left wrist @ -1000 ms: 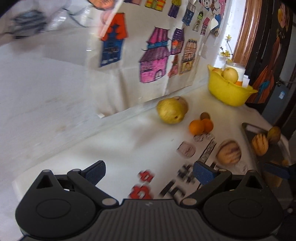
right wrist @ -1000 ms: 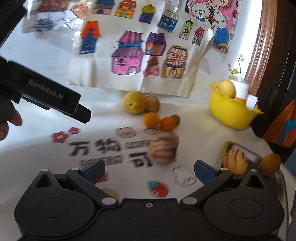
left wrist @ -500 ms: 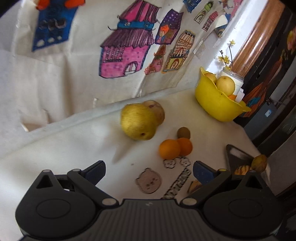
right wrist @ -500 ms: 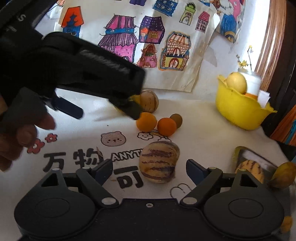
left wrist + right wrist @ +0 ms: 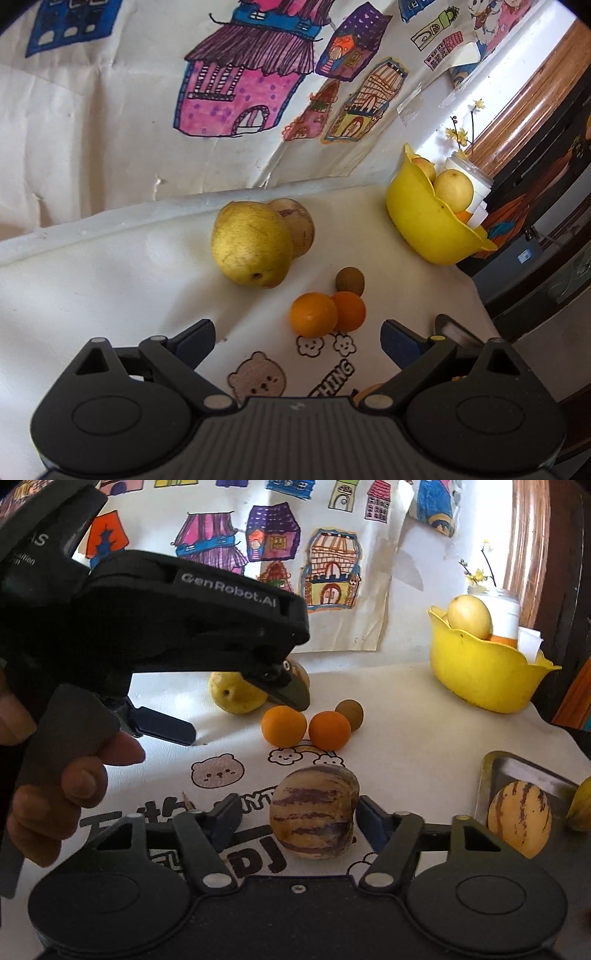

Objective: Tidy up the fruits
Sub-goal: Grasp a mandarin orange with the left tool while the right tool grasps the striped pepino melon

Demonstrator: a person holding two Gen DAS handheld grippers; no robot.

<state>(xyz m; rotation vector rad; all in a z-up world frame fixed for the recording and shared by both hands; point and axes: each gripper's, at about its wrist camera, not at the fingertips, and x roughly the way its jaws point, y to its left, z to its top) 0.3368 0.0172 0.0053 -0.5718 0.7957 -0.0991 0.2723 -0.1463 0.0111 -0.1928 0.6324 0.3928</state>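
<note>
My left gripper (image 5: 297, 334) is open, just short of two oranges (image 5: 314, 314); a kiwi (image 5: 349, 280) and a big yellow pear (image 5: 251, 249) with a striped fruit (image 5: 297, 225) behind it lie beyond. My right gripper (image 5: 295, 812) is open around a purple-striped melon (image 5: 314, 812) on the cloth; the right pad is near its skin, the left pad apart. The left gripper (image 5: 229, 716) also shows in the right wrist view, above the oranges (image 5: 283, 726). A yellow bowl (image 5: 480, 672) holds fruit.
A metal tray (image 5: 524, 771) at right holds another striped melon (image 5: 519, 818). A white jar with flowers (image 5: 498, 609) stands behind the bowl. Drawings hang on the wall behind. The table edge drops off right of the bowl (image 5: 432, 225).
My left gripper has moved forward and right toward the oranges and pear. My right gripper has advanced so the striped melon now sits between its fingers, and its jaws have narrowed.
</note>
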